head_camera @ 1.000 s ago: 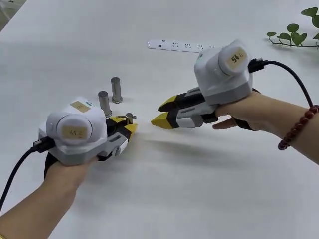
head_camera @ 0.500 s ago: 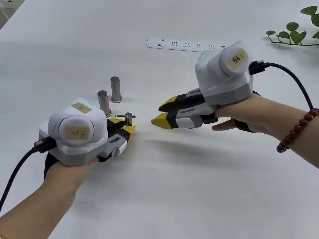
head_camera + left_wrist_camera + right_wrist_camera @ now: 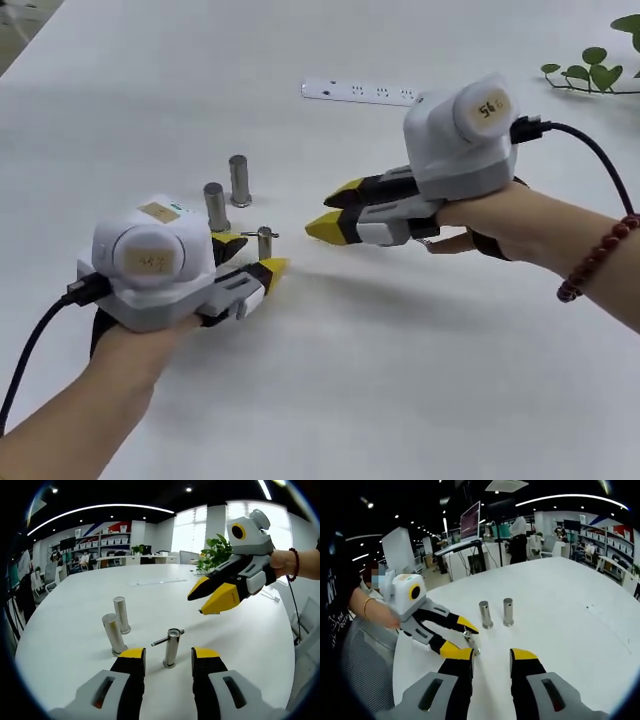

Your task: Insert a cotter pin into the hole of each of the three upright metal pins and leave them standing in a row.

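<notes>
At eight o'clock in the head view, the left gripper [image 3: 250,254] lies low on the white worktop [image 3: 400,380]. Its jaws are released and stand one on each side of the near metal pin [image 3: 264,241] without touching it. A cotter pin [image 3: 163,640] passes crosswise through the hole near that pin's top. Toward eleven o'clock from it stand the middle metal pin [image 3: 216,207] and the far metal pin [image 3: 239,180], both upright and, as far as can be seen, without cotter pins. The three form a slanting row. At two o'clock from the near pin the right gripper [image 3: 334,208] hovers, jaws parted and empty.

Handling (judged): the pins look like solid polished steel, stiff and heavy for their bulk. Their shafts are probably slippery, and their narrow bases make them easy to topple. Hold is best taken at mid-shaft, below the hole. The cotter pin is light and thin and liable to bend; grip it near its head.

Writing: the right gripper's round label [image 3: 485,108] reads "56", with a further character unclear. The left gripper's label [image 3: 150,262] is too blurred to read. A power strip [image 3: 360,92] lies at twelve o'clock.
</notes>
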Motion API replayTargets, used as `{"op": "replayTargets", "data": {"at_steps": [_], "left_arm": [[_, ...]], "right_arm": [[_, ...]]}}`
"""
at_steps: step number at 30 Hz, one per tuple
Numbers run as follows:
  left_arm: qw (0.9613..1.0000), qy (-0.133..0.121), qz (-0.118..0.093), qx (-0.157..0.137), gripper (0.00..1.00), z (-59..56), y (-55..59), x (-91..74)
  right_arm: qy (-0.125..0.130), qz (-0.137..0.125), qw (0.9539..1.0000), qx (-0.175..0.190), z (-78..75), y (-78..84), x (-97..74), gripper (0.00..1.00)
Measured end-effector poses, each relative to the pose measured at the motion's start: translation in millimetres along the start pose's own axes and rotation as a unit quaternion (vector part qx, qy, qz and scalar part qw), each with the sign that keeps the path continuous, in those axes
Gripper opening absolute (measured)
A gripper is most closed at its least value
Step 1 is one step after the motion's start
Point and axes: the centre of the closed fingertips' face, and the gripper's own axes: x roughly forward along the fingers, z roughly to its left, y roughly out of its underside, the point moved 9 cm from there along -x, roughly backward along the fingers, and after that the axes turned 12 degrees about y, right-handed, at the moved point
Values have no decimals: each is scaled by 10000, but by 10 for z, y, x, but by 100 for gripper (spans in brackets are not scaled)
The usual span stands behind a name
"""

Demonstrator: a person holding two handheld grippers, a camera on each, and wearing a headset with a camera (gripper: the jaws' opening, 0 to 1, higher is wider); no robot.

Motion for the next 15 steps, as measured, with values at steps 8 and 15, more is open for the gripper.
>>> {"op": "replayTargets", "data": {"at_steps": [8, 15], "left_arm": [[9998, 4, -76, 193, 44, -7, -69, -120], [9998, -11, -178, 126, 53, -12, -123, -239]], "right_arm": [[86, -236, 9997, 62, -96, -159, 143, 29], [130, -366, 9992, 31, -114, -272, 333, 31]]}}
